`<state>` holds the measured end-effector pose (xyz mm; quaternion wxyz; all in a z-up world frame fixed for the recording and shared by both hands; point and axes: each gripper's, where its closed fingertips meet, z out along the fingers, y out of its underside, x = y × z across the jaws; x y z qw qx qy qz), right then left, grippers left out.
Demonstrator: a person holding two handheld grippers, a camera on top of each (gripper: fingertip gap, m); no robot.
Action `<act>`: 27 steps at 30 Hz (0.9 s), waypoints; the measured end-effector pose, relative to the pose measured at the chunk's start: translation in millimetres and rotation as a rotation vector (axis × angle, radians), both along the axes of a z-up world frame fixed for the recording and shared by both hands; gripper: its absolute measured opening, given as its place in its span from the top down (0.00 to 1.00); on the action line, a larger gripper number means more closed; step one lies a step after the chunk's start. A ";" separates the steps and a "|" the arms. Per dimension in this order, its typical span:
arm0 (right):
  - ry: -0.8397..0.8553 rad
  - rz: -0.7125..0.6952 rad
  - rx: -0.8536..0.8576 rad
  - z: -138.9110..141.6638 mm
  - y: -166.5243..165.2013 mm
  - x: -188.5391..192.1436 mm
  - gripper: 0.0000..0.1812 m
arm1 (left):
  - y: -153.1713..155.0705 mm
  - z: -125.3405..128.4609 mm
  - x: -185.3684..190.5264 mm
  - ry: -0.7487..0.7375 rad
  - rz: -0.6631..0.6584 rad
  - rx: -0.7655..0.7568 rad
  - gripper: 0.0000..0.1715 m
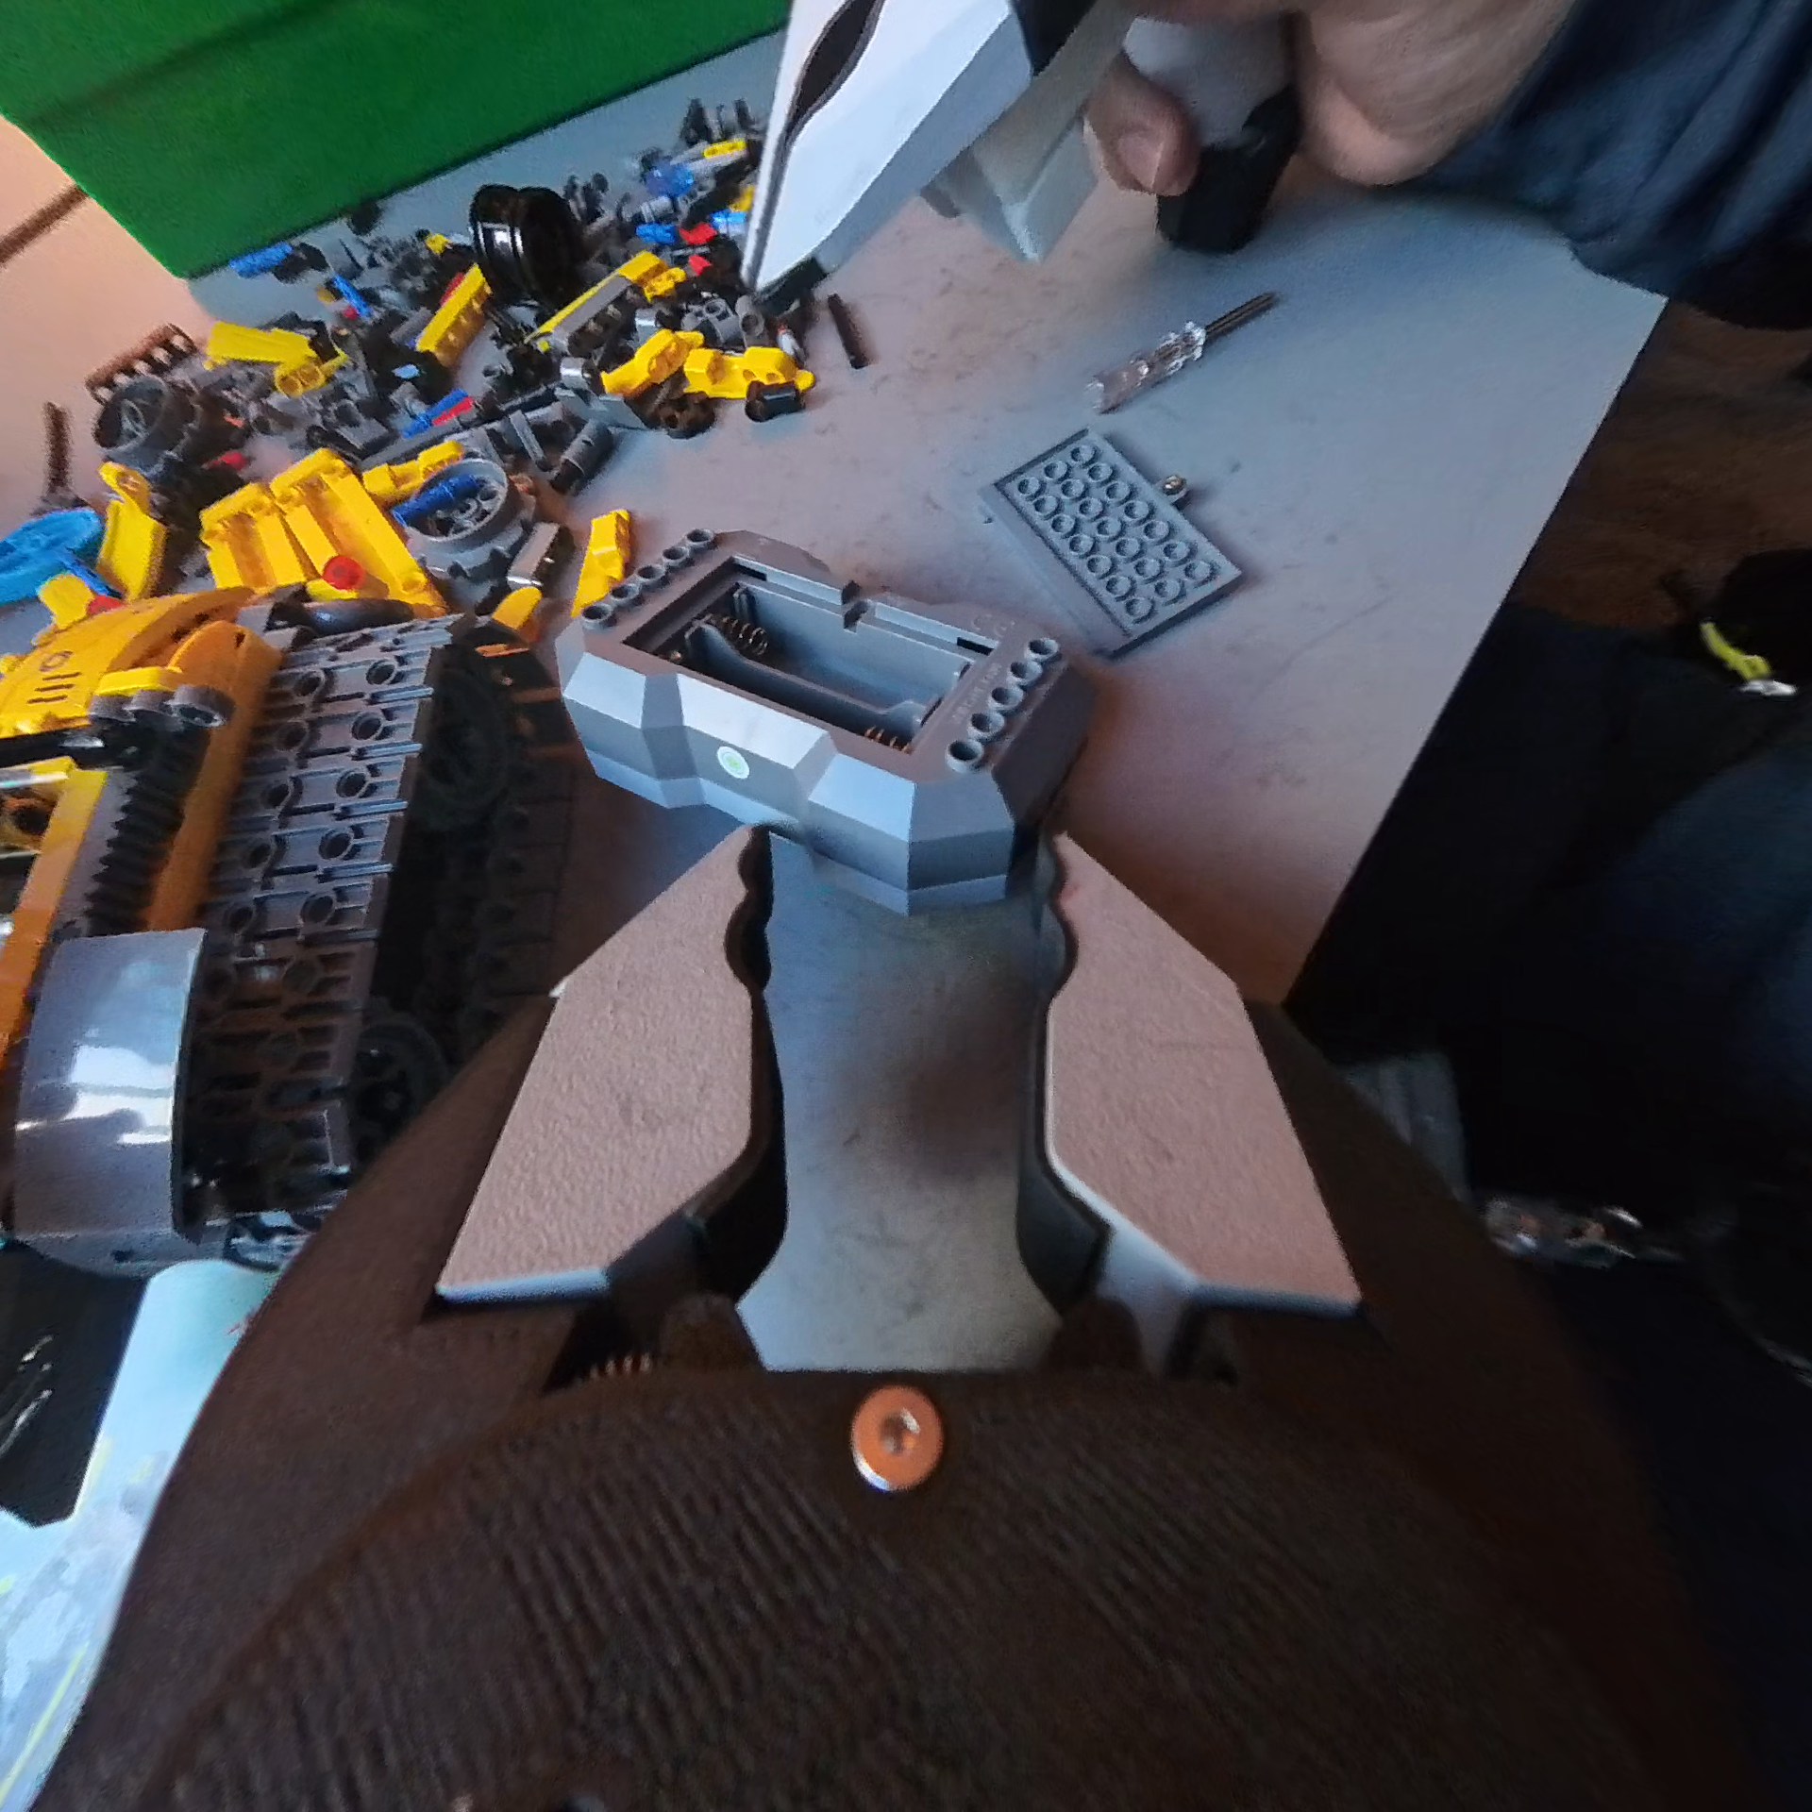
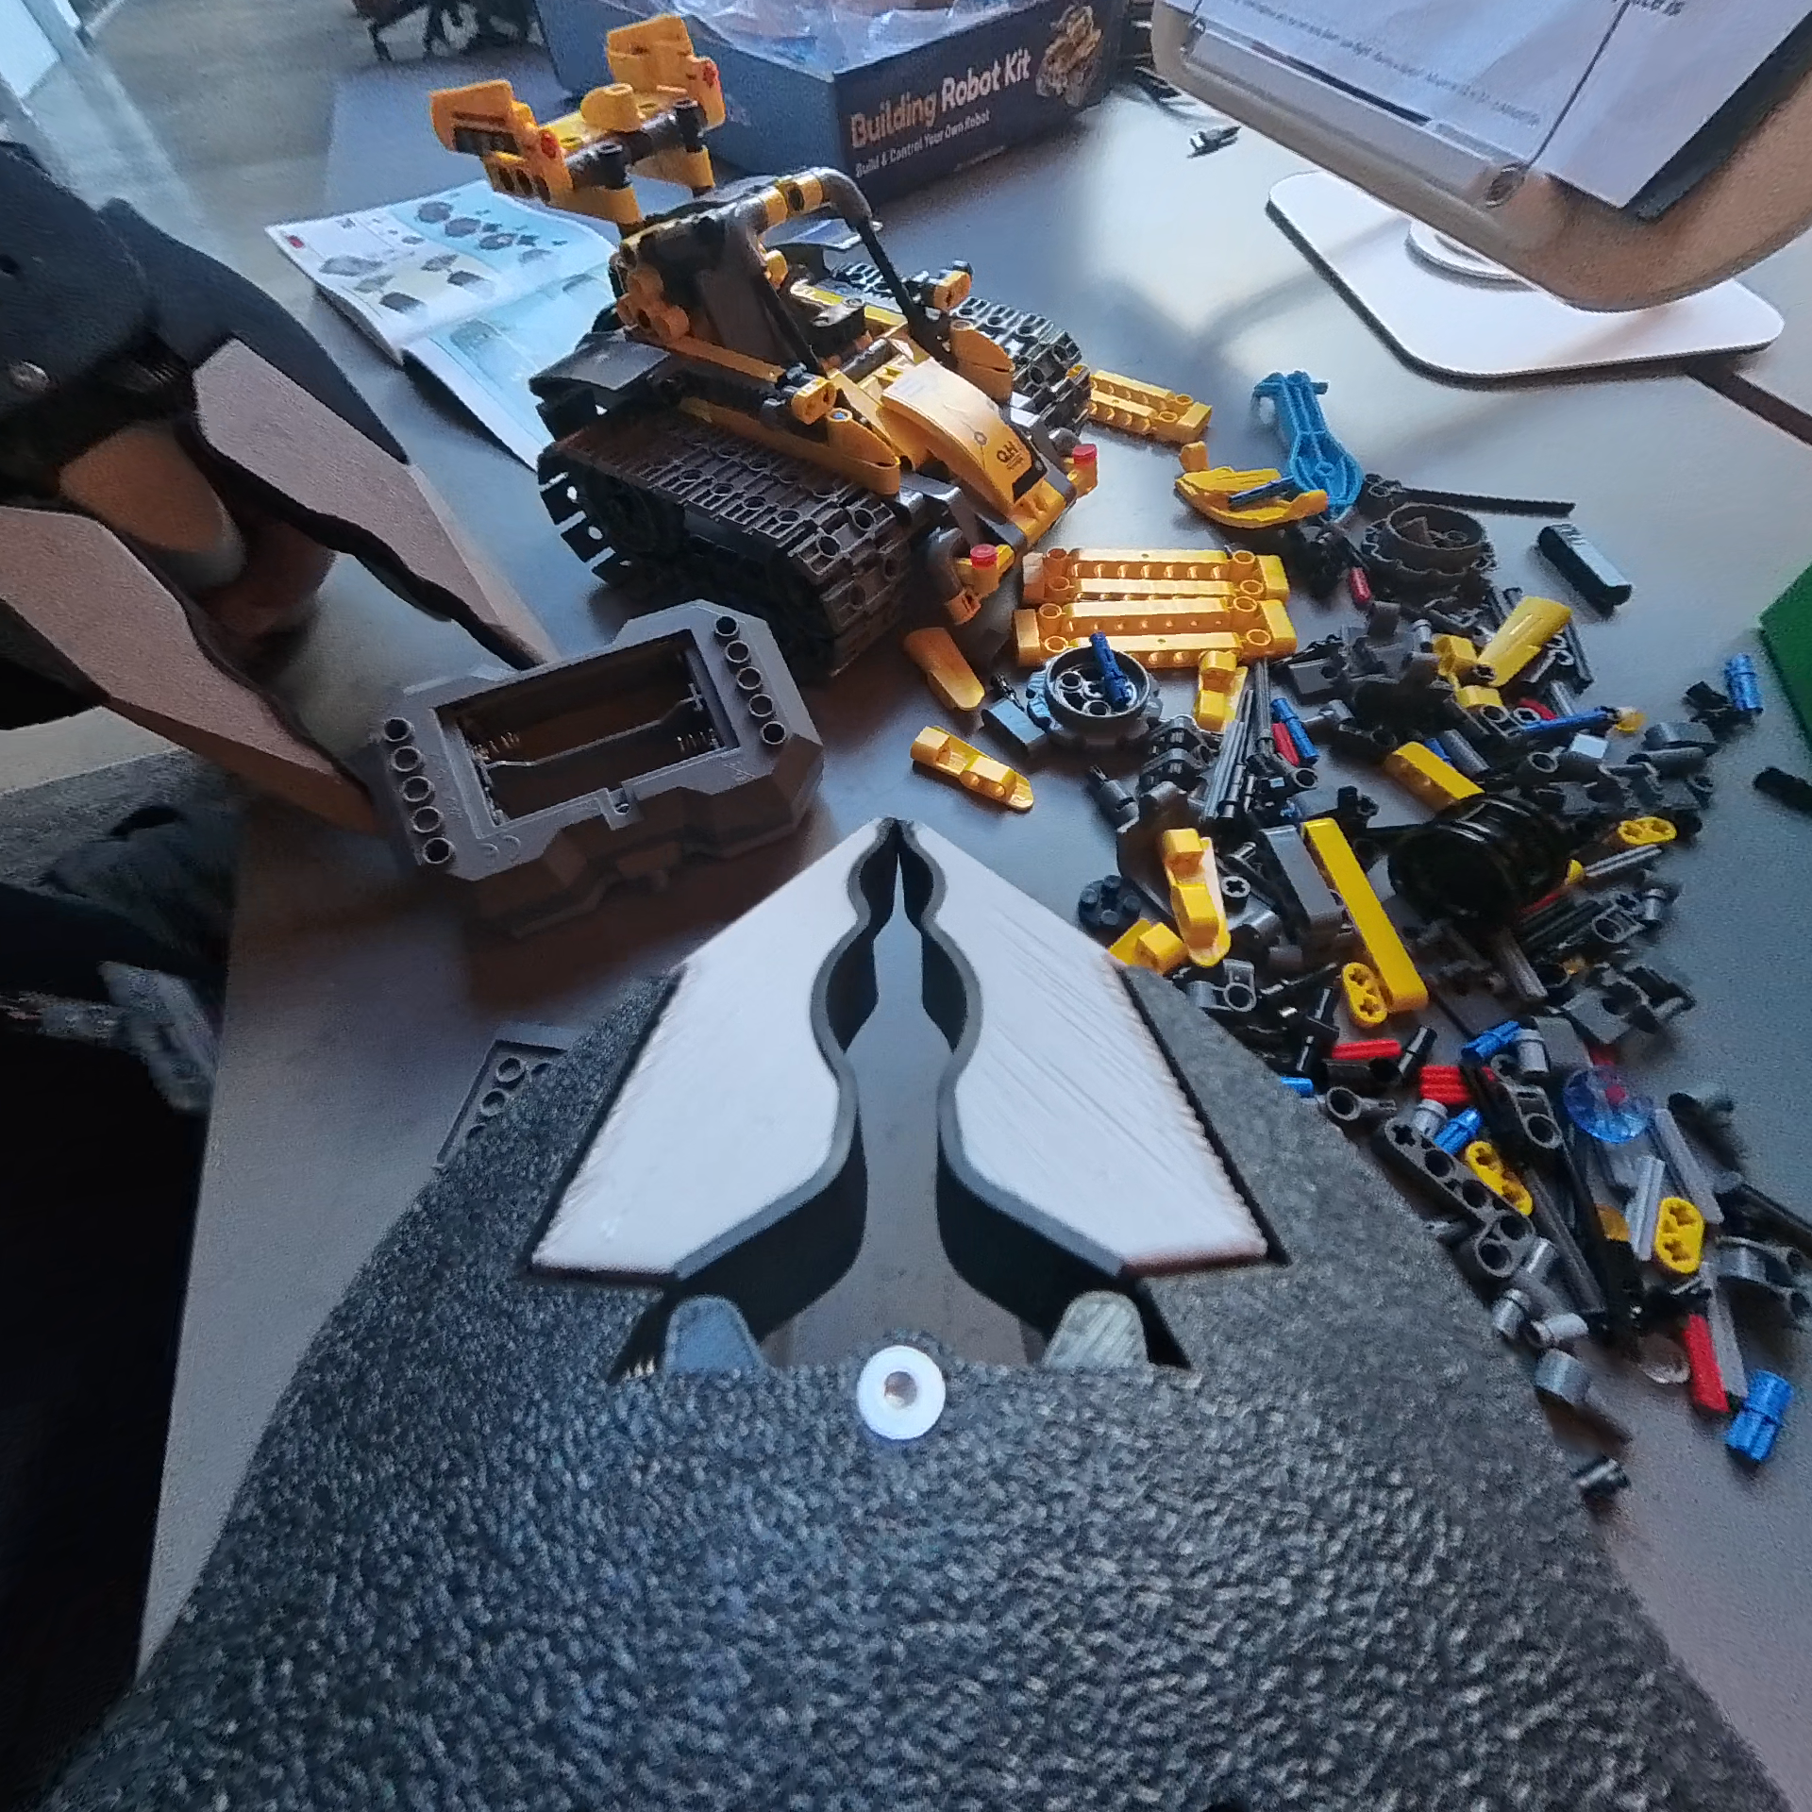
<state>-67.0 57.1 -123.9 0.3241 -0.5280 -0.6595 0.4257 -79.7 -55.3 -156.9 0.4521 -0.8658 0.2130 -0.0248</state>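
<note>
Left claw (image 1: 907, 863): fingers spread around the near end of the grey battery box (image 1: 824, 706), tips against its two sides; compartment open, upward, empty. Box's long axis runs left to right across the claw, on the counter (image 1: 1226, 784). Right claw (image 2: 897, 833): tips closed, nothing between them, hovering just near of the box, loose-parts pile (image 2: 1422, 882) to its right. Tracked yellow model (image 2: 804, 441) beyond.
</note>
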 end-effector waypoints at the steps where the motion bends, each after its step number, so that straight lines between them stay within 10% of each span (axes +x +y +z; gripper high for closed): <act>1: 0.001 -0.007 0.009 -0.1 0.5 -0.1 1.00 | -0.1 0.8 -0.1 0.020 0.004 0.016 0.71; 7: 0.013 -0.034 0.027 1.4 3.3 -0.6 1.00 | -3.7 8.8 -8.1 0.114 0.110 0.182 0.72; 10: 0.039 -0.067 0.021 5.7 8.7 -0.1 1.00 | -13.5 35.5 -11.3 0.137 0.190 0.395 0.93; 16: 0.068 -0.116 -0.059 11.8 22.0 -0.7 0.99 | -35.9 28.4 2.4 0.005 0.301 0.356 0.75; 27: 0.096 -0.513 -0.063 13.3 103.9 7.5 0.84 | -96.0 18.0 -32.9 -0.296 0.294 0.342 0.79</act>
